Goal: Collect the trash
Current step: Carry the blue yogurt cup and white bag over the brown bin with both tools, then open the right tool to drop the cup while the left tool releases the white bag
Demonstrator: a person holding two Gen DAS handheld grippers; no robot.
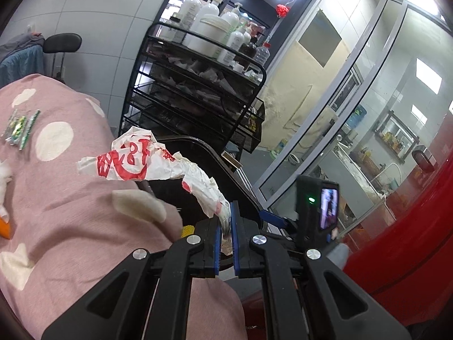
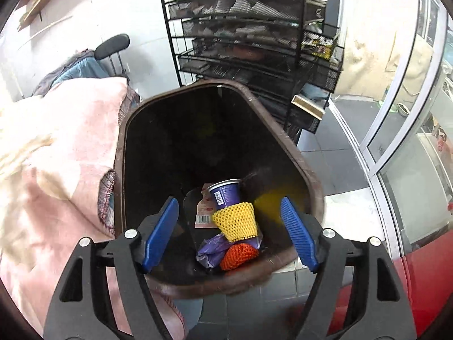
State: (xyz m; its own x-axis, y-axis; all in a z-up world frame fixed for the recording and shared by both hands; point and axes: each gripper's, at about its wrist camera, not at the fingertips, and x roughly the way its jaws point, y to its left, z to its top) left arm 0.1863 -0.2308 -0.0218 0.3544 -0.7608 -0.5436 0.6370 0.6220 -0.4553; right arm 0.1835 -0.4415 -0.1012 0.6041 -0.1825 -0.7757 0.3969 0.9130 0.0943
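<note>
My left gripper (image 1: 225,221) is shut on one end of a crumpled white plastic bag with red print (image 1: 141,158), which hangs out over the edge of the pink dotted cloth (image 1: 70,198). My right gripper (image 2: 229,226) is open and empty above the brown trash bin (image 2: 308,170). In the bin lie a purple cup (image 2: 225,194), a yellow foam net (image 2: 236,221), an orange foam net (image 2: 237,256), a purple wrapper (image 2: 211,250) and a pink label (image 2: 203,215). Green wrappers (image 1: 21,127) lie on the cloth at far left.
A black wire rack (image 1: 198,96) with white bottles (image 1: 209,22) stands behind the bin; it also shows in the right wrist view (image 2: 240,42). Glass doors (image 1: 354,99) are at the right. A red surface (image 1: 410,240) lies at lower right. An orange scrap (image 1: 5,228) sits at the cloth's left edge.
</note>
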